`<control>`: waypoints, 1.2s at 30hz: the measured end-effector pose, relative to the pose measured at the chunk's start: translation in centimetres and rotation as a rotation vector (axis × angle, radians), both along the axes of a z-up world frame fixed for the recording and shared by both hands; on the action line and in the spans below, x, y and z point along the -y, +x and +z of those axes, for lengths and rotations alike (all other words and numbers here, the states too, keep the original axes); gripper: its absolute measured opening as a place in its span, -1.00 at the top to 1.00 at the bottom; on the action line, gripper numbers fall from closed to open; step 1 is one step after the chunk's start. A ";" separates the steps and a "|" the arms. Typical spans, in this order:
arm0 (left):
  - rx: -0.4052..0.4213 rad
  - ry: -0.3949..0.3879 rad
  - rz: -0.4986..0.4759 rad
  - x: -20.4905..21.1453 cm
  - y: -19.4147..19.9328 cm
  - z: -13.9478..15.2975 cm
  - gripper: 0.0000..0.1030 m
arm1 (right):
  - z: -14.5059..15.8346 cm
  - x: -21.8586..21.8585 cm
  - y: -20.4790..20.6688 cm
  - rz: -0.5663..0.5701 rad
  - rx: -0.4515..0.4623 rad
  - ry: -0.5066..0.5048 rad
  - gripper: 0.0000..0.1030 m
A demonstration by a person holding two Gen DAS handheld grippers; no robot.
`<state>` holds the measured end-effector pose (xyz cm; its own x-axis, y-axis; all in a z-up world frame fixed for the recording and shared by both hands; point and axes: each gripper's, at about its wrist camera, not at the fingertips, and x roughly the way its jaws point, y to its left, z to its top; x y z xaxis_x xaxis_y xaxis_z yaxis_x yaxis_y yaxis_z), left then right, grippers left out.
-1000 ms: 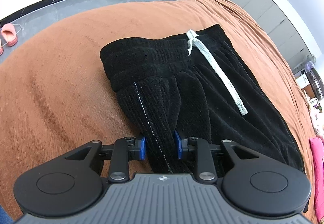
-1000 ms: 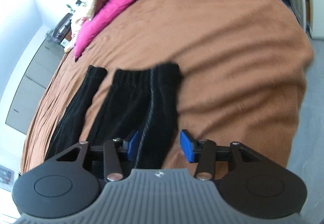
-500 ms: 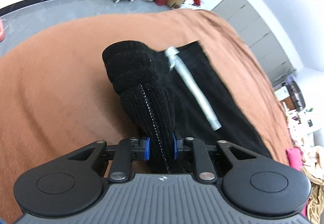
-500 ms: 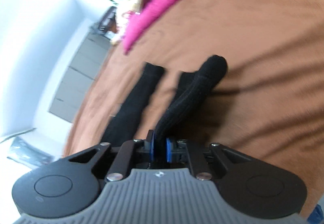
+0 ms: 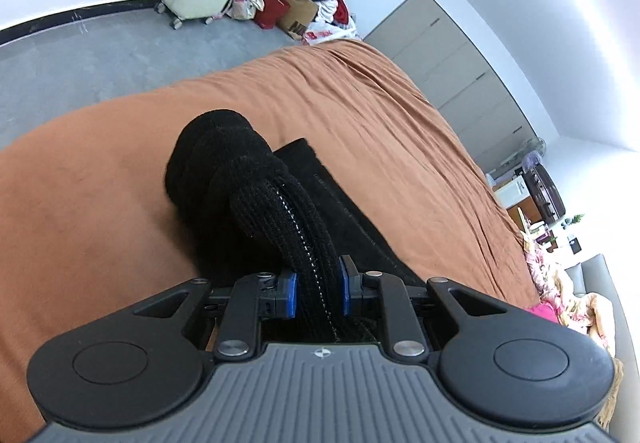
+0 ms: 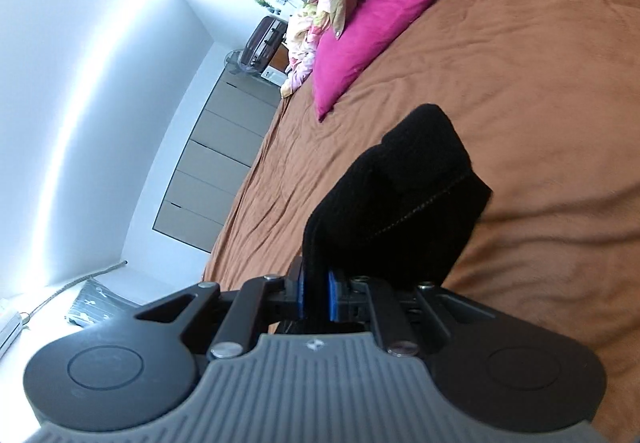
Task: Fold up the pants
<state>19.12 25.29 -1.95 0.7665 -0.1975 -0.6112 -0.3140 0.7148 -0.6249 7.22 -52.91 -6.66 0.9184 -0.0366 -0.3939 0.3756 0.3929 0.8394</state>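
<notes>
The black pants (image 5: pixel 248 195) are a thick ribbed knit: soft and floppy, with no stiffness of their own, and likely fairly weighty for cloth. They bunch into a rope wherever they are pinched and sag from that point.

The left gripper (image 5: pixel 317 293) is clamped on the outer side seam near the waist. The cloth fills the gap between its blue fingers (image 5: pixel 289 293), and the gathered waistband hangs ahead of them, above the brown bed cover (image 5: pixel 360 103). More of the pants lies flat on the bed just beyond and to the right of the fingers.

The right gripper (image 6: pixel 316 295) is pinched tight on the same seam line near the leg end. Only a thin layer sits between its fingers (image 6: pixel 331 295), and the cuff (image 6: pixel 424 163) droops ahead of them, off the bed. A pink pillow (image 6: pixel 376 19) lies well beyond.

The ribbed pile should give good friction, so slipping seems unlikely. The risk is uneven draping. Holding along the seam at both ends keeps the edge taut, and matched travel of both hands should let it land straight.
</notes>
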 end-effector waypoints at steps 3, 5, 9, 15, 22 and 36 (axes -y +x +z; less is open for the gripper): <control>-0.019 0.016 -0.017 0.7 3.1 0.3 0.58 | 0.2 0.6 2.9 0.012 -0.015 0.019 0.87; -0.030 0.027 -0.027 1.3 5.0 0.6 0.58 | 0.1 0.7 4.7 0.013 -0.034 0.032 0.87; -0.073 0.025 -0.036 2.1 8.9 0.3 0.58 | -0.7 1.5 8.7 0.010 -0.075 0.069 0.87; -0.145 -0.054 -0.005 1.8 13.4 -1.8 0.61 | -1.4 2.0 14.3 0.015 -0.134 0.096 0.87; -0.202 -0.101 0.038 1.3 17.3 -4.5 0.63 | -2.3 2.4 19.9 0.007 -0.201 0.111 0.87; -0.307 0.056 0.046 3.6 21.6 -8.5 0.45 | -6.8 1.5 28.5 -0.014 -0.349 0.081 0.83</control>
<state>40.68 21.74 -10.43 0.5520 -0.1264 -0.8242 -0.5147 0.7261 -0.4560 35.77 -54.43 -13.50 0.7280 -0.0040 -0.6856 0.6497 0.3232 0.6880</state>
